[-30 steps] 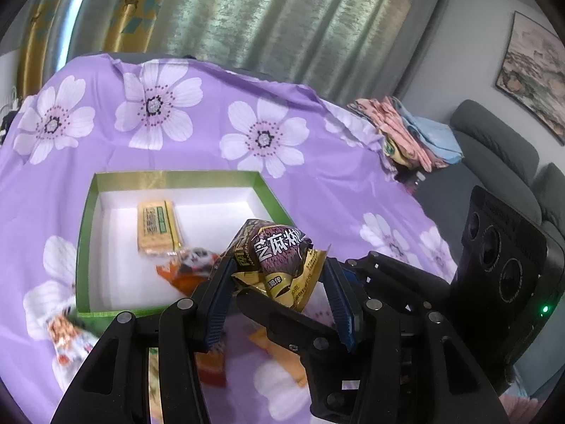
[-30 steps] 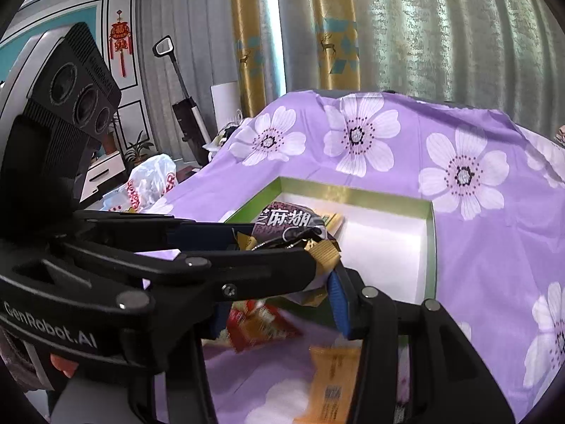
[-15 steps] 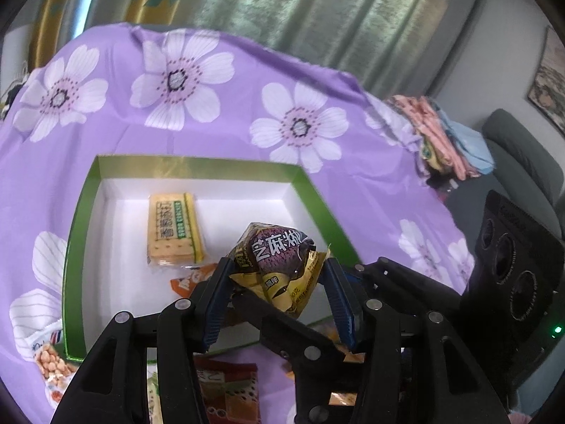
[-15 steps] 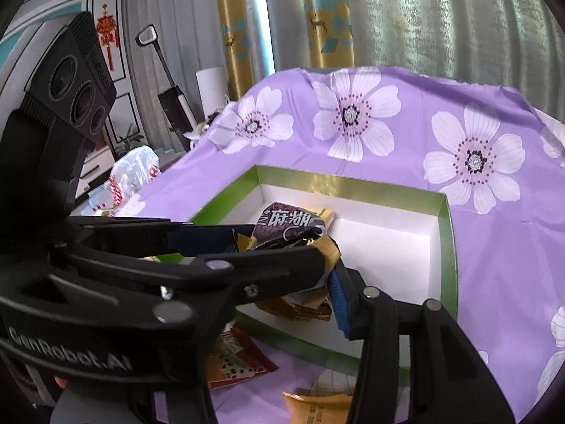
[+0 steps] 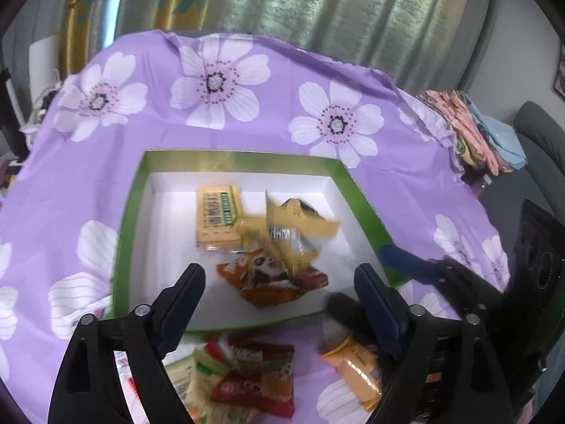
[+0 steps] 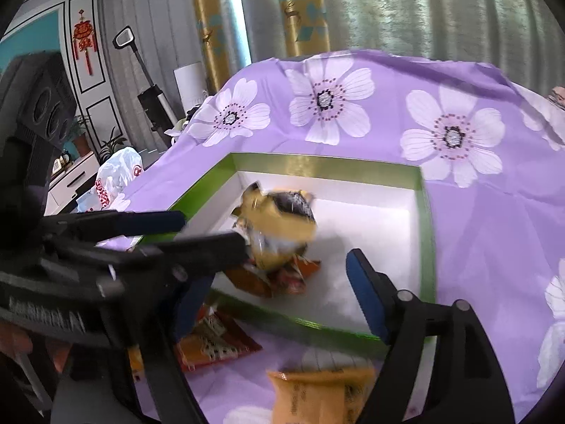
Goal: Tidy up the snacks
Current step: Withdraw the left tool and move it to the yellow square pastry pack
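While both claws tilt down, opening, left claw and right claw empty; only left view shows the cracker pack in the box.

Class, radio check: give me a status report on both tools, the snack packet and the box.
Left tool, right tool: both opening, nothing gripped. Yellow-black snack packet loose, blurred, over green box, atop other packets. Nothing blocking.

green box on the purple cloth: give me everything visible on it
The green box is a shallow open tray, seemingly cardboard, with glossy green walls and rim and a white floor. It sits flat on the purple flowered cloth. Inside lie a yellow cracker pack and an orange pack, with a blurred yellow-and-dark packet over them. Neither gripper touches the box. More snacks lie on the cloth outside its near wall.
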The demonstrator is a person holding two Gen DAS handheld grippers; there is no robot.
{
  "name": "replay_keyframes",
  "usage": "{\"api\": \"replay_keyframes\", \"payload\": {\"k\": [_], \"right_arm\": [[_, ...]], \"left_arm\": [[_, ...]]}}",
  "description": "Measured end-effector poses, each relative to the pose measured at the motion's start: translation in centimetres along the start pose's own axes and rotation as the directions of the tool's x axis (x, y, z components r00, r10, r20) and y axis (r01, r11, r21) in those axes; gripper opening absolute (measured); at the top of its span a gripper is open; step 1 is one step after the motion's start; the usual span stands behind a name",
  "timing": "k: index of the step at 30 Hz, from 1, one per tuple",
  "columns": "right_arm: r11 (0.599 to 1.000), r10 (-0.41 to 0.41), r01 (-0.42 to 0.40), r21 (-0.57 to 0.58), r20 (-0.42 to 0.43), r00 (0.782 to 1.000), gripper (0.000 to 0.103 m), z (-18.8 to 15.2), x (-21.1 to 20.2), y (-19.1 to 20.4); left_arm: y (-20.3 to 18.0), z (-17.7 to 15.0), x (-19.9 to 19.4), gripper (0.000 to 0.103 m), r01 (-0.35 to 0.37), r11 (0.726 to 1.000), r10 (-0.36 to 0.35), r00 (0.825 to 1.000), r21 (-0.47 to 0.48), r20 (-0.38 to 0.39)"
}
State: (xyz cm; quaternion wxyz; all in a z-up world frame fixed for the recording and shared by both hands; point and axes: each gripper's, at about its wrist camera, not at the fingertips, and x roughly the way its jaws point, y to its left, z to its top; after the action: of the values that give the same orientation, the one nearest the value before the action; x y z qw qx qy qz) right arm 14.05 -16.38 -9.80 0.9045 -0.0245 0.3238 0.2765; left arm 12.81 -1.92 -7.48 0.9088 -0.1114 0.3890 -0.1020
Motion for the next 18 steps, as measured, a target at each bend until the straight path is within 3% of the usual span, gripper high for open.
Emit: {"api": "replay_keyframes", "payload": {"k": [18], "right_arm": [[1.000, -0.005, 0.004, 0.028, 0.032, 0.999, 0.083, -5.8, -10.1, 0.3]], "left_arm": [[-3.3, -5.0, -6.8, 0.091, -0.112, 0.988, 0.106, 0.992, 0.103, 0.063]]}}
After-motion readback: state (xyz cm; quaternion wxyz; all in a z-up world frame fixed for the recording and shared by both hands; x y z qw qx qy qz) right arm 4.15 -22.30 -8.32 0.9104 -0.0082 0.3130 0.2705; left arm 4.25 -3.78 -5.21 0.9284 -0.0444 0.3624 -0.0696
